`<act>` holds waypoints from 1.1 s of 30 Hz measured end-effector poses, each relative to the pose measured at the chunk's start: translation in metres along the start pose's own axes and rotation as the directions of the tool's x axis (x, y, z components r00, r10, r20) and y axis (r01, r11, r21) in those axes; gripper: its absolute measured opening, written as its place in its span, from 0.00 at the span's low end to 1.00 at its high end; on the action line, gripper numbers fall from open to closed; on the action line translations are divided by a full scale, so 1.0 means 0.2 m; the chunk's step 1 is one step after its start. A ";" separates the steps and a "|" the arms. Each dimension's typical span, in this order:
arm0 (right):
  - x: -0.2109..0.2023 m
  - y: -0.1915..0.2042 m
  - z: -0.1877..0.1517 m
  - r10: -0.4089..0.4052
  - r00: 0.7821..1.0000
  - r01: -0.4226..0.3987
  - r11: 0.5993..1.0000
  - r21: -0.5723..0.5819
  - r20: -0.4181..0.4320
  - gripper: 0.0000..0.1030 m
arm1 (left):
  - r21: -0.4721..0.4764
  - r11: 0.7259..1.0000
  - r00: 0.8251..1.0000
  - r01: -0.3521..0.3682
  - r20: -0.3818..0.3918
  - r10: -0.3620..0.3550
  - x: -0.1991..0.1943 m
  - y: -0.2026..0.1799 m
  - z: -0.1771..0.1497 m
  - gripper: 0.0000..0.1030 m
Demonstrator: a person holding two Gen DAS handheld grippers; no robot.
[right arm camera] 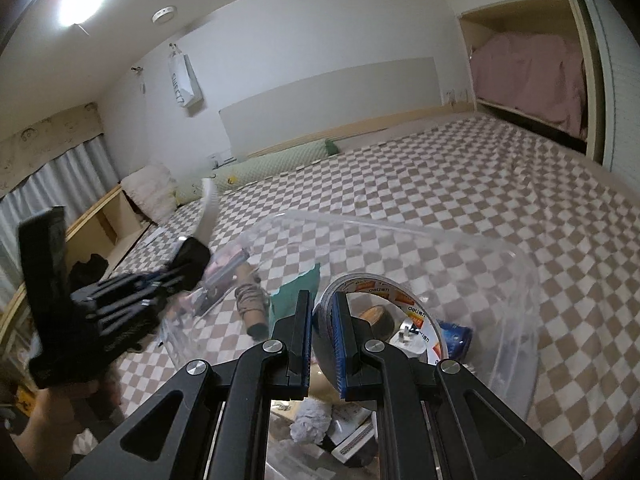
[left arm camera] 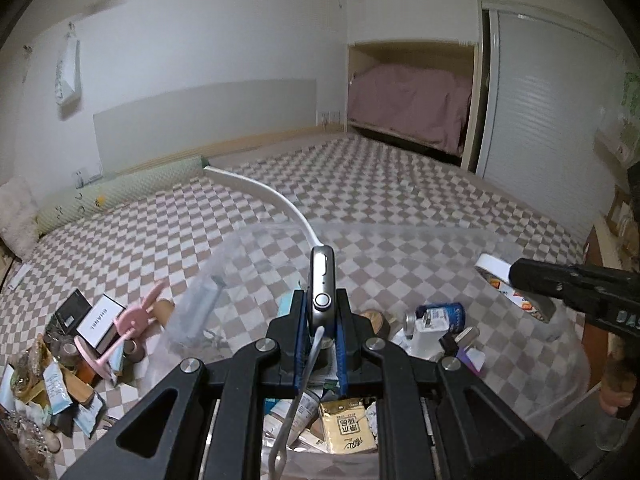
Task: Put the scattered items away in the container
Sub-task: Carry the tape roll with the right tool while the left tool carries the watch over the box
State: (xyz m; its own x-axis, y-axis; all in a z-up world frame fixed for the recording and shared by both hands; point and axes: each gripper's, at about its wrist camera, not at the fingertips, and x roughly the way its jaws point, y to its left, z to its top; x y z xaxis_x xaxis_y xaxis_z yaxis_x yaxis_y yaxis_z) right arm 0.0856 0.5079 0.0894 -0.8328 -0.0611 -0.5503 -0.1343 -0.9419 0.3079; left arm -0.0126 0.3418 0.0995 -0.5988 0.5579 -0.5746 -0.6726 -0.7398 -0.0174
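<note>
My left gripper (left arm camera: 322, 300) is shut on a silver smartwatch (left arm camera: 322, 280), whose white strap (left arm camera: 264, 192) curves away above a clear plastic tub (left arm camera: 400, 230). In the right wrist view my right gripper (right arm camera: 323, 298) is shut on the wall of a roll of tape (right arm camera: 400, 292) with an orange label, held over the same tub (right arm camera: 400, 232). The left wrist view has the right gripper (left arm camera: 516, 276) and its tape (left arm camera: 494, 268) at the right. The left gripper (right arm camera: 196, 248) appears blurred at the left of the right wrist view. In the tub lie a yellow packet (left arm camera: 347, 424), a blue can (left arm camera: 444, 314) and a white plug (left arm camera: 430, 328).
A pile of loose items lies on the checked bedcover (left arm camera: 400, 184) at the left: a pink bunny-shaped piece (left arm camera: 132, 316), a white box (left arm camera: 100, 320) and several sachets (left arm camera: 56, 388). A green bolster (left arm camera: 120, 192) runs along the wall. A person's hand (right arm camera: 44, 420) holds the left gripper.
</note>
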 end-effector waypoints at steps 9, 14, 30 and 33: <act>0.11 0.03 -0.01 0.126 0.989 -0.120 0.989 0.083 -0.075 0.10 | -0.037 0.999 0.997 -0.011 -0.079 0.008 0.12 0.06 -0.07 0.12; 0.22 0.10 -0.03 0.191 0.973 -0.172 0.975 0.140 -0.131 0.10 | -0.011 1.000 0.993 -0.002 -0.116 0.001 0.14 0.05 -0.07 0.12; 0.28 0.11 -0.02 0.213 0.967 -0.182 0.962 0.203 -0.143 0.10 | -0.014 0.999 0.975 0.044 -0.216 -0.046 0.28 0.06 -0.12 0.14; 0.31 0.12 -0.03 0.227 0.962 -0.194 0.959 0.207 -0.152 0.10 | -0.009 0.999 0.977 0.032 -0.213 -0.033 0.28 0.06 -0.12 0.31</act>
State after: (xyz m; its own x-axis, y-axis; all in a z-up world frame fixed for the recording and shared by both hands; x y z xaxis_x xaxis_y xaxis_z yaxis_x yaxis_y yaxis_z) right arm 0.0341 0.4796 0.0591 -0.7501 -0.3230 -0.5771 -0.0787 -0.8228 0.5628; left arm -0.0433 0.3540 0.0472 -0.4699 0.4895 -0.7346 -0.6873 -0.7251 -0.0435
